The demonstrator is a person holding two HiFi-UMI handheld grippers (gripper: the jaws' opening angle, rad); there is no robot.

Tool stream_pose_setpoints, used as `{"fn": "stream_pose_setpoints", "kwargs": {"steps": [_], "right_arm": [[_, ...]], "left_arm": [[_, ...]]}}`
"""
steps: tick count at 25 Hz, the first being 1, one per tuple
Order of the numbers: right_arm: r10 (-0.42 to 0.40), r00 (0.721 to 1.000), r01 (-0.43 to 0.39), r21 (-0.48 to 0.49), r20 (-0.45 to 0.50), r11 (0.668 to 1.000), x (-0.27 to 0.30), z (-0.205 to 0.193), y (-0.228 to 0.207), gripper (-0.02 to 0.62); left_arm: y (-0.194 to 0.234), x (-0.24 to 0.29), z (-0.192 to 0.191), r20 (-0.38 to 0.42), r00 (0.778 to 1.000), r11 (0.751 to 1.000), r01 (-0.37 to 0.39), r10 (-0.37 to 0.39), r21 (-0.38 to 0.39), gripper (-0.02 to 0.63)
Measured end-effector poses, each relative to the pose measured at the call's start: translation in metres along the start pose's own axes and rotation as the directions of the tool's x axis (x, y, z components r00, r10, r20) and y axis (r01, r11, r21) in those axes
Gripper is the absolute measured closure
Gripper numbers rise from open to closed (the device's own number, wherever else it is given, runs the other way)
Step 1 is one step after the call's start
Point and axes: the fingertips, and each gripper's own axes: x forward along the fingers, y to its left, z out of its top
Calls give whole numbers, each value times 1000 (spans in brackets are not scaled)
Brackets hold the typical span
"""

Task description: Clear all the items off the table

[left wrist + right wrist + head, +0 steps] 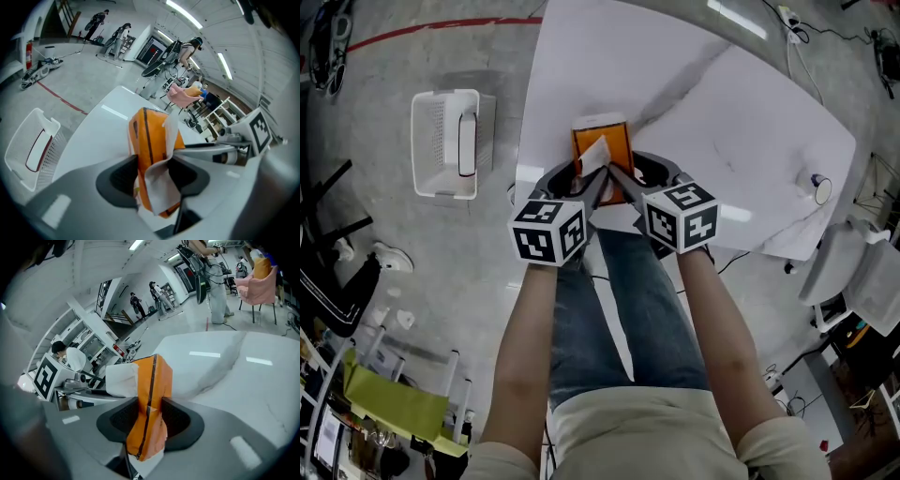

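An orange tissue pack (603,153) with a white tissue sticking out of its top hangs just above the near edge of the white table (750,112). Both grippers hold it. My left gripper (592,185) is shut on its left end, and in the left gripper view the pack (152,154) is squeezed between the dark pads (119,180). My right gripper (619,181) is shut on the right end; in the right gripper view the pack (151,404) is pinched between its pads (180,420). The two grippers meet in a V over the pack.
A white plastic basket (445,142) with a red-trimmed handle stands on the floor left of the table (89,136). A small round object (818,187) lies near the table's right edge. A chair (853,272) stands at the right. People stand far off in the room.
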Motion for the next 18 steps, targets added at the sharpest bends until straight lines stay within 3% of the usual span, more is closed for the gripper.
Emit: {"fn": "stream_pose_setpoints", "kwargs": {"steps": [18], "right_arm": [[36, 999, -38, -69, -27, 997, 33, 21, 61, 442]], "left_arm": [[49, -52, 14, 65, 997, 998, -31, 34, -47, 400]]}}
